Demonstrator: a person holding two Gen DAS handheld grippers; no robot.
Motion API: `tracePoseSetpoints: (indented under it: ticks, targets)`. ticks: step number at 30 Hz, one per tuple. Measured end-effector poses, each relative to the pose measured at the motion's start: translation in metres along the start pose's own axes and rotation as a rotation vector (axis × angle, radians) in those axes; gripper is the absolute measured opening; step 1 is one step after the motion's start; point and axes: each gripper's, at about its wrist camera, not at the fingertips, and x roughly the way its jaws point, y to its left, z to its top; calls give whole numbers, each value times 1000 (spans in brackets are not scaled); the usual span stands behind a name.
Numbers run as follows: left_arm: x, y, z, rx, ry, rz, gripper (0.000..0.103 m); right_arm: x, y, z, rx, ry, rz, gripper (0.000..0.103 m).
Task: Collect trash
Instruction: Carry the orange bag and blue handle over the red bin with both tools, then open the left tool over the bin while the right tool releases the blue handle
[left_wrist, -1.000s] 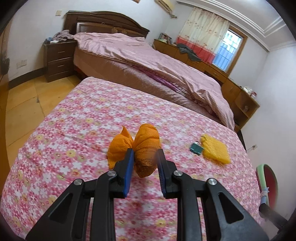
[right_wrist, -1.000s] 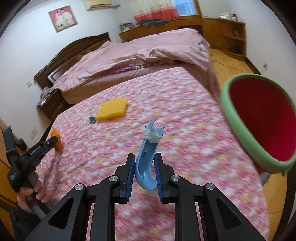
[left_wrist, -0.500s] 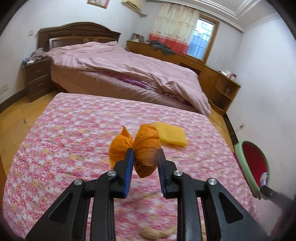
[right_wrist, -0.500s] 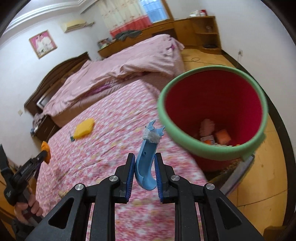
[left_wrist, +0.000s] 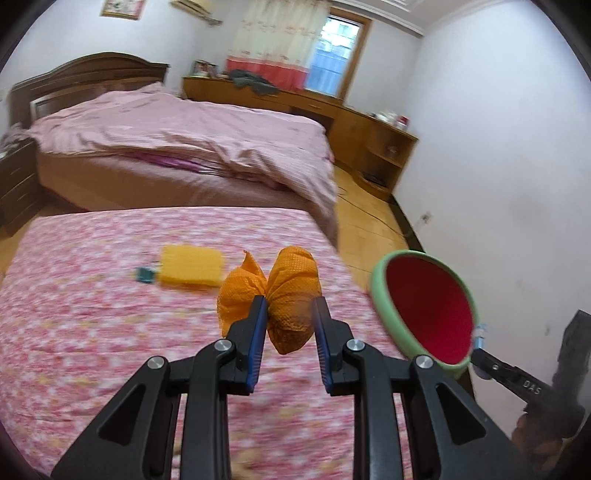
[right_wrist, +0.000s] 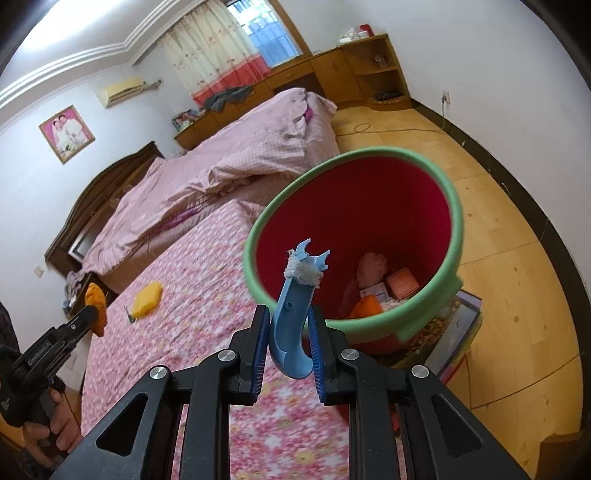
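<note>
My left gripper (left_wrist: 290, 314) is shut on a crumpled orange wad (left_wrist: 284, 295), held above the flowered bedspread (left_wrist: 92, 332). My right gripper (right_wrist: 288, 325) is shut on a curved blue plastic piece (right_wrist: 291, 314) with white tape near its forked tip, right in front of the red bin with a green rim (right_wrist: 454, 221). The bin (left_wrist: 384, 302) stands beside the bed's right edge and holds several scraps (right_wrist: 391, 284). A yellow sponge (left_wrist: 192, 266) and a small teal item (left_wrist: 146, 275) lie on the spread. The left gripper with its wad (right_wrist: 96, 306) shows at the far left of the right wrist view.
A second bed with a pink quilt (left_wrist: 184, 147) lies behind. Wooden cabinets (left_wrist: 369, 136) line the window wall, with yellow wood floor (right_wrist: 498, 221) around the bin. A flat printed box (right_wrist: 458, 325) sits under the bin. A hand (right_wrist: 55, 424) grips the left tool.
Both grippers swung right toward the bin with their loads still held. The bin now fills the middle of the right wrist view and has come into the left wrist view.
</note>
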Motion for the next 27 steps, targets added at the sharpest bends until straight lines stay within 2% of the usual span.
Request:
tracePoseSetpoints:
  ticks: [13, 18, 27]
  targets:
    - [57, -96, 7, 150, 78, -124, 25, 5, -43, 32, -11, -48, -27, 21]
    - [89, -114, 3, 162, 126, -160, 25, 14, -53, 33, -4, -43, -36, 21]
    - [134, -137, -16, 210, 192, -158, 25, 31, -66, 31, 7, -19, -32, 21]
